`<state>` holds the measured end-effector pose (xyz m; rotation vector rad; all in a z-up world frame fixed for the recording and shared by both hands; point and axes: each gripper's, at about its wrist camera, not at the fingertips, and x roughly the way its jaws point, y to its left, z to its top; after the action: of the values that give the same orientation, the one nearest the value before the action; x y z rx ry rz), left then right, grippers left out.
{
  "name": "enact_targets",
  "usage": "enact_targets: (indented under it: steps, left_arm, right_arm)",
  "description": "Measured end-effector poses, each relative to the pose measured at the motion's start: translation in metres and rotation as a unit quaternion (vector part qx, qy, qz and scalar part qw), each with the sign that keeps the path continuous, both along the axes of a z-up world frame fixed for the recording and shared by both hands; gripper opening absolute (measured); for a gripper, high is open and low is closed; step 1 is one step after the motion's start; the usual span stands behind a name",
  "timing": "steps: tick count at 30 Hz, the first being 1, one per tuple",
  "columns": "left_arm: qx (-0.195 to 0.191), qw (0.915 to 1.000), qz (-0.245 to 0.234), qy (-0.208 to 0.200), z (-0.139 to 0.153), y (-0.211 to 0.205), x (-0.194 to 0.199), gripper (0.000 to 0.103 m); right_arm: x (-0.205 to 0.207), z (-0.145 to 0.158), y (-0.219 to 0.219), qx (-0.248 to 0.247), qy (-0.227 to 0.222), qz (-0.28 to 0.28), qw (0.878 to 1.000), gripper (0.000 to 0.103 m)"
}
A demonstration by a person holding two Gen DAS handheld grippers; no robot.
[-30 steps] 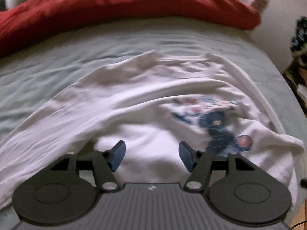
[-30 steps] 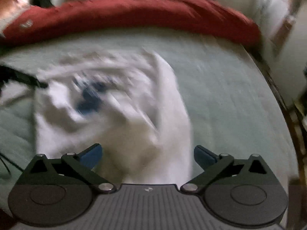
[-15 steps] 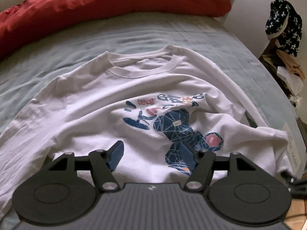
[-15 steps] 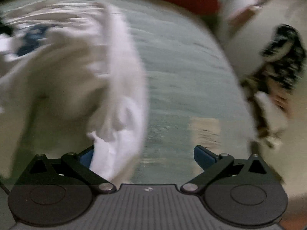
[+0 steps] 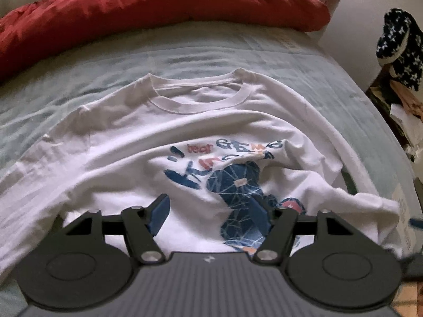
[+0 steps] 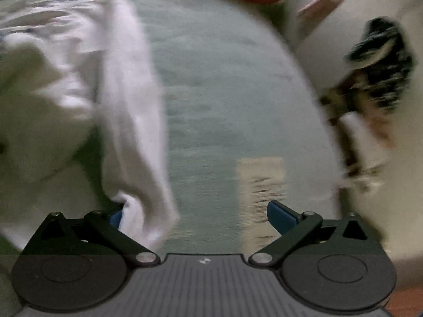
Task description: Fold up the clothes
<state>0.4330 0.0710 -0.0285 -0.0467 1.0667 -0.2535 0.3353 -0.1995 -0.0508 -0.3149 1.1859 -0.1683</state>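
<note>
Item: white cotton long-sleeved T-shirt with a blue bear print (image 5: pixel 201 142), spread face up on the pale green bed sheet (image 5: pixel 264 52), collar toward the red duvet (image 5: pixel 158 2); likely light, limp and creasing, best taken at hem corners or sleeve ends. Left hand-held gripper (image 5: pixel 208 212) hovers over the print, jaws apart, empty. Right hand-held gripper (image 6: pixel 195 215) stands wide, blurred sleeve cloth beside one pad, not pinched.

White shirt (image 5: pixel 127 142), blue-red print (image 5: pixel 232 182); red blanket (image 5: pixel 148 5); pale-green sheet (image 5: pixel 66 74)
</note>
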Motion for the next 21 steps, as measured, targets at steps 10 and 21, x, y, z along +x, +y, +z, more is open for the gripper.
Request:
enact_targets:
  steps: [10, 21]
  left_arm:
    - [0.011, 0.9999, 0.013, -0.003, -0.001, -0.039, 0.011, 0.067]
    - [0.023, 0.9994, 0.024, -0.008, 0.003, -0.075, 0.025, 0.067]
  right_arm:
    - [0.005, -0.013, -0.032, -0.128, -0.029, 0.061, 0.989, 0.103]
    - [0.070, -0.002, -0.118, -0.210, -0.101, 0.053, 0.971, 0.103]
